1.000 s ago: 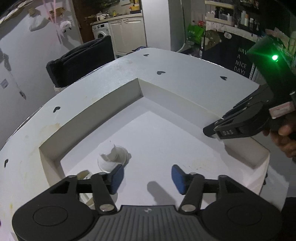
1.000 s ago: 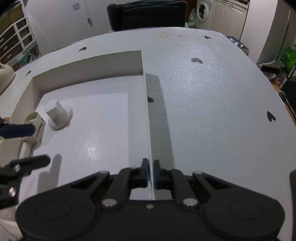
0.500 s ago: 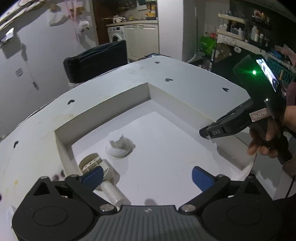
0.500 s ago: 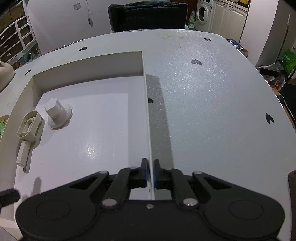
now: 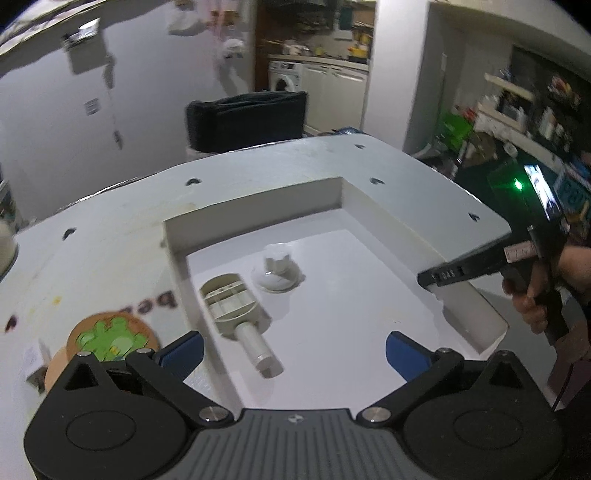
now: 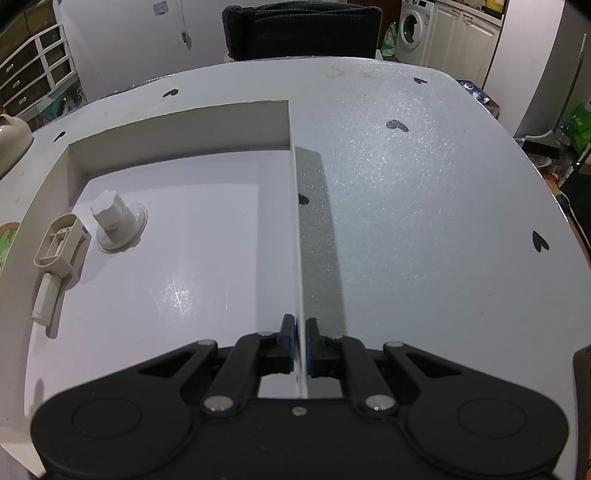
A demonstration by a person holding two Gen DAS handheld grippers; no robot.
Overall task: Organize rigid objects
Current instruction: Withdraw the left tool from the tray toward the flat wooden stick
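A: Item one, left gripper (image 5: 293, 349)?
B: Jaws spread wide, nothing between the blue pads (image 5: 402, 354). It hangs over the near edge of the tray (image 5: 258, 206).

A: Item two, right gripper (image 6: 300, 341)?
B: Jaws pressed together on the tray's thin right wall (image 6: 297, 236), one pad on each side of it. In the left wrist view a hand (image 5: 532, 295) holds its grip at the tray's right rim.

A: Tray contents, nearest first?
B: One beige handle piece (image 5: 236, 310), lying flat by the left wall, oval open frame at the far end, round shaft pointing toward the near edge. Just beyond it, one white knob (image 5: 277, 267), upright on a round flared base. The two sit close together; I cannot tell whether they touch. Rest of the tray floor is bare white.

A: Outside the tray?
B: Left of it on the table (image 6: 424, 203), a round cork coaster (image 5: 110, 339) with a green figure, blurred. Small black heart marks (image 6: 397, 125) dot the tabletop.

A: Far side?
B: A dark chair (image 6: 303, 29) back behind the table, then a washer (image 6: 412, 27) among white cabinets.
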